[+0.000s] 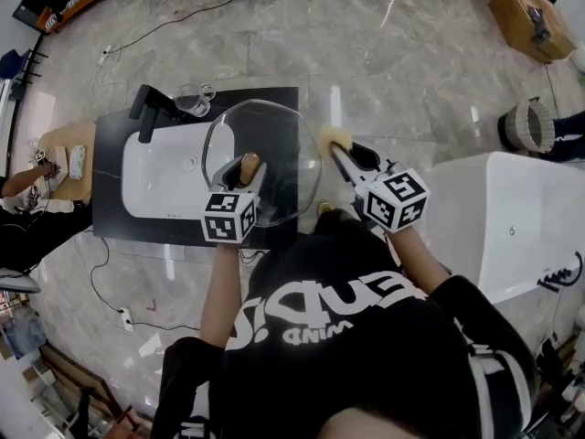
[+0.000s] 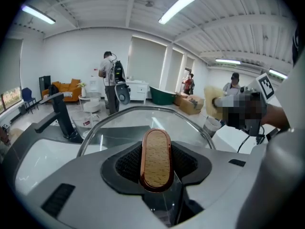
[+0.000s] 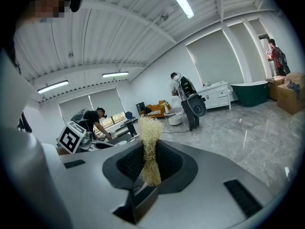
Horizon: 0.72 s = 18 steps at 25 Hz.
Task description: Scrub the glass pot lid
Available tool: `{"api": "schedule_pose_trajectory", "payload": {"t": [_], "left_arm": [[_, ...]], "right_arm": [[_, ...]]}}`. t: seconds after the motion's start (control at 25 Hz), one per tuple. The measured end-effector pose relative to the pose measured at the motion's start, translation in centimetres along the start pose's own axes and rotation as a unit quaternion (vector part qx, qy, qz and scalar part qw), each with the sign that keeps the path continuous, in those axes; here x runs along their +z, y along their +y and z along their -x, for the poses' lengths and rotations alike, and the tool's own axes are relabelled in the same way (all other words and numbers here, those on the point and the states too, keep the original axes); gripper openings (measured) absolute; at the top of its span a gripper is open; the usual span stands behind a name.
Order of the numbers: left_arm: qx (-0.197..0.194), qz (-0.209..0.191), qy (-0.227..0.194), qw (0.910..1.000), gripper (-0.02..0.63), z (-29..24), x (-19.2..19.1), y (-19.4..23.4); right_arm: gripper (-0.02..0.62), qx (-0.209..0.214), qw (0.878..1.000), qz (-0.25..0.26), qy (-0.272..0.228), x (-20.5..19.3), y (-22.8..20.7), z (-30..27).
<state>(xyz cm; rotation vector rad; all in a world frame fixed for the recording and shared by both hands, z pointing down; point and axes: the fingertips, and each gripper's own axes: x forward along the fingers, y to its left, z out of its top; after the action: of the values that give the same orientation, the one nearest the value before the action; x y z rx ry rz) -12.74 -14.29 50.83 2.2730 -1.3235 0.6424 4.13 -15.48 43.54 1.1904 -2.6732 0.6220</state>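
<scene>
Marble floor surrounds a white sink (image 1: 155, 179). Above it, the left gripper (image 1: 245, 168) is clamped on the wooden knob (image 2: 156, 159) of the glass pot lid (image 1: 285, 149). The right gripper (image 1: 345, 156) pinches a fibre scrubber (image 1: 335, 138) beside the rim. Best is probably to hold the lid firm and rub lightly in circles.

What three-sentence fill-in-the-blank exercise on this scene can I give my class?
1. The left hand-held gripper grips the lid by its ____ knob.
2. The right hand-held gripper holds a scrubber, seen in the head view to the lid's ____.
3. Below the lid lies a white sink with a ____ faucet.
Missing words: wooden; right; black.
</scene>
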Motion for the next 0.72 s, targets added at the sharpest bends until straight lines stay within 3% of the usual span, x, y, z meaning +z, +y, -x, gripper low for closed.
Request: {"api": "schedule_pose_trajectory", "payload": {"t": [0.2,0.4,0.52,0.72], "left_arm": [[-0.027,0.068,-0.037,0.9966,0.178,1.2,1.7,-0.5],[-0.075,0.188,-0.091,0.9750,0.178,2.6,3.0,-0.5],[-0.102,0.246,-0.120,0.9565,0.178,3.1,3.4,-0.6],[-0.149,0.360,-0.160,0.9069,0.179,4.0,3.3,-0.5]], "right_arm": [[0.054,-0.018,1.000,0.001,-0.013,1.1,-1.5,0.8],[0.054,-0.032,0.999,-0.006,-0.023,1.9,-2.8,1.6],[0.054,-0.035,0.999,-0.007,-0.023,1.9,-3.1,1.8],[0.054,-0.028,0.999,-0.007,-0.020,1.8,-2.7,1.7]]}}
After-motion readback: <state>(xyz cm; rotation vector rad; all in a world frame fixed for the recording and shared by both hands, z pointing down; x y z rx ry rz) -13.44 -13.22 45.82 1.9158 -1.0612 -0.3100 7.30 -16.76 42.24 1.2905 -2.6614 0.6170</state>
